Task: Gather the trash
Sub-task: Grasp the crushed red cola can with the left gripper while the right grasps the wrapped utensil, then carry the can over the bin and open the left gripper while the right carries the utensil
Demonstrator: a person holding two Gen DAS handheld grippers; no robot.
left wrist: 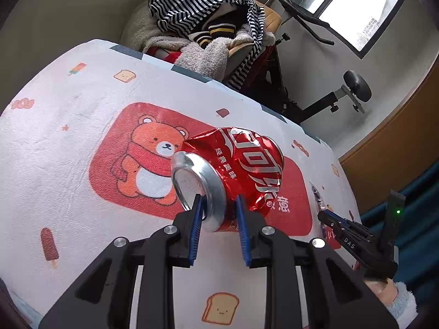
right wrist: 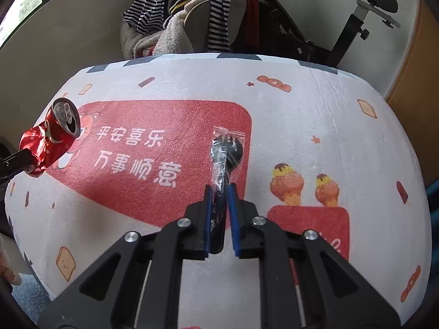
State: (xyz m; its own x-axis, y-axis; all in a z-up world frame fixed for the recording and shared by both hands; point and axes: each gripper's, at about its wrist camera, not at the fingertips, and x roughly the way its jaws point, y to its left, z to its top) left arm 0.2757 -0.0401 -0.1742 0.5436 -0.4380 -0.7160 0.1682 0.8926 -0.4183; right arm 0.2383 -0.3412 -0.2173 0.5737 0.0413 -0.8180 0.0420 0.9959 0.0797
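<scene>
Jaws of left gripper (left wrist: 218, 205) clamp crushed can (left wrist: 241, 172), right gripper (right wrist: 219, 197) pinches bagged spoon (right wrist: 226, 153)

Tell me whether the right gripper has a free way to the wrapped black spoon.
Probably yes: the right gripper already straddles the wrapped spoon on the table, its blue pads close against the wrapper; nothing intervenes.

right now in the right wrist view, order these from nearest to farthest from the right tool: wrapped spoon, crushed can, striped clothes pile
1. Wrapped spoon: between the right tool's fingers, straight ahead.
2. Crushed can: far left, held up by the left tool over the mat's edge.
3. Striped clothes pile: beyond the mat, at the top of the view.
</scene>
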